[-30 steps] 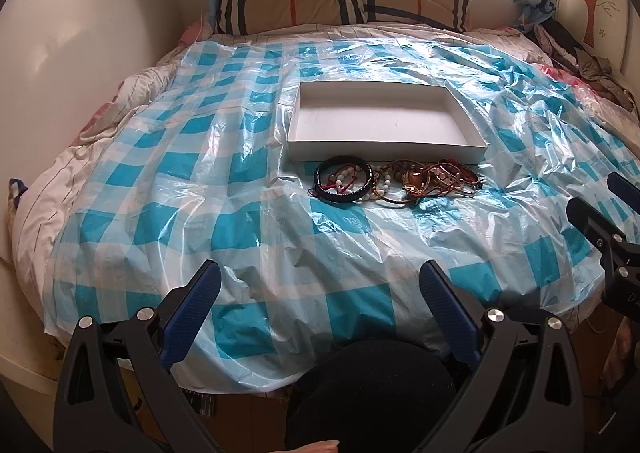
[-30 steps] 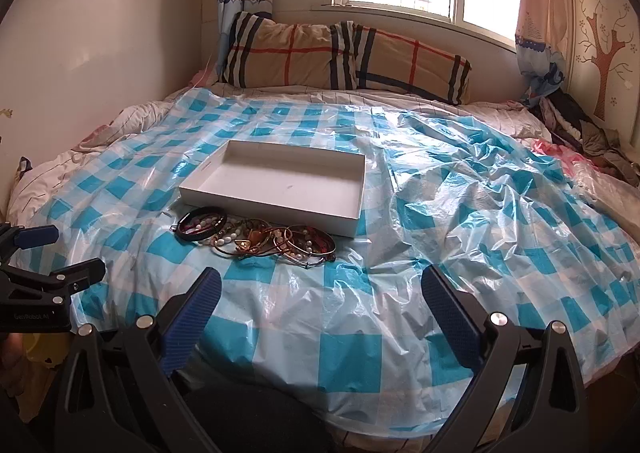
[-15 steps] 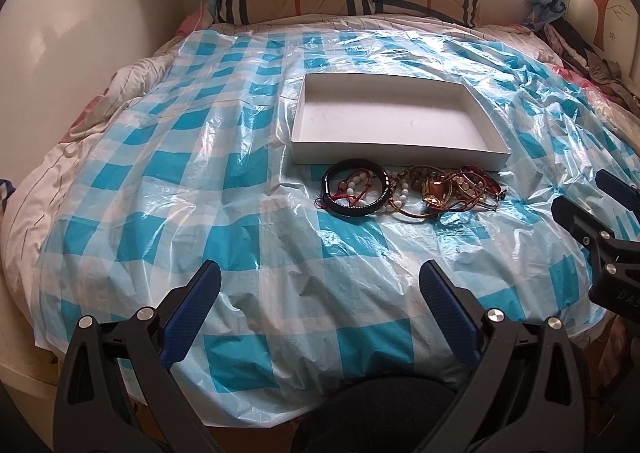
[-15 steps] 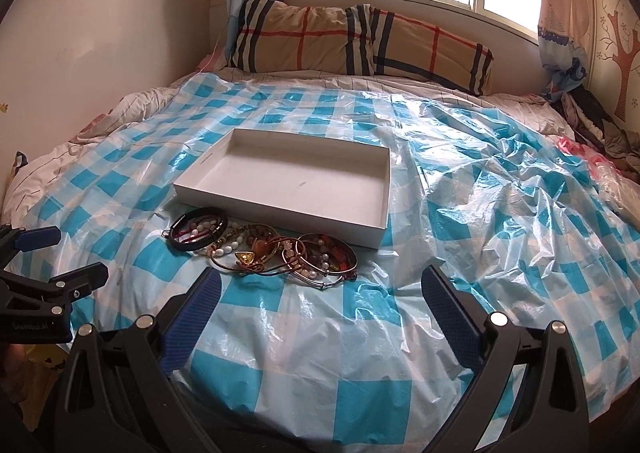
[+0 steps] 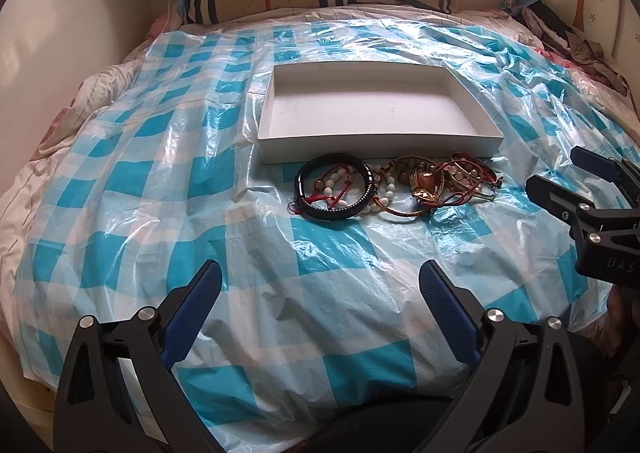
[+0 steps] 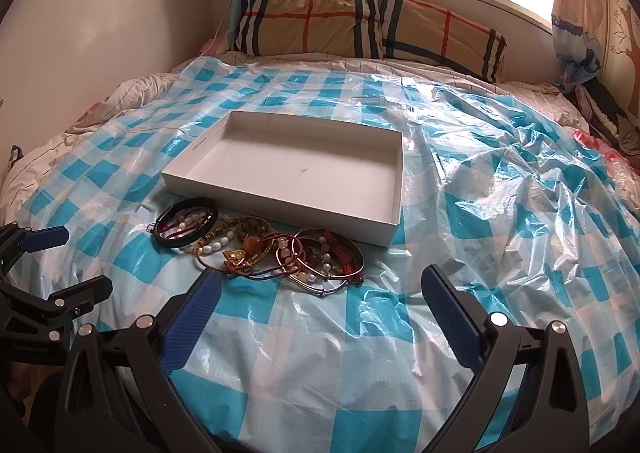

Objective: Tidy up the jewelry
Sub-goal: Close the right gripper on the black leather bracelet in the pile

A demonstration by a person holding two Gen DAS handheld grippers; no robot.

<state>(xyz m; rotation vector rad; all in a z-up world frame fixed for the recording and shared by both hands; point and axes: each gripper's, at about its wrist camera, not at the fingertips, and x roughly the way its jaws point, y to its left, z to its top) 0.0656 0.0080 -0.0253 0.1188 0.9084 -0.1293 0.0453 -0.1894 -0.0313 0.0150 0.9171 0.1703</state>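
A shallow white box (image 5: 276, 141) (image 6: 280, 209) lies empty on the checked plastic sheet. Just in front of its near wall sits a pile of jewelry (image 5: 404, 185) (image 6: 264, 249): a black bangle (image 5: 304, 183) (image 6: 176, 241) at the left end, beaded strands and red cords in the middle, metal bangles (image 6: 332, 281) at the right end. My left gripper (image 5: 320, 301) hovers open over the sheet, short of the pile. My right gripper (image 6: 316, 305) is open too, its left finger close beside the near edge of the pile. Neither holds anything.
A blue-and-white checked plastic sheet (image 5: 160, 181) covers the bed. Plaid pillows (image 6: 360, 25) lie at the head under a window. A white wall (image 6: 100, 33) runs along the left. Crumpled clothes (image 5: 580, 49) lie at the far right. The bed's near edge drops off below both grippers.
Both grippers have moved forward over the bed toward the jewelry and the box, which now look larger and nearer. Their fingers stay spread as before.
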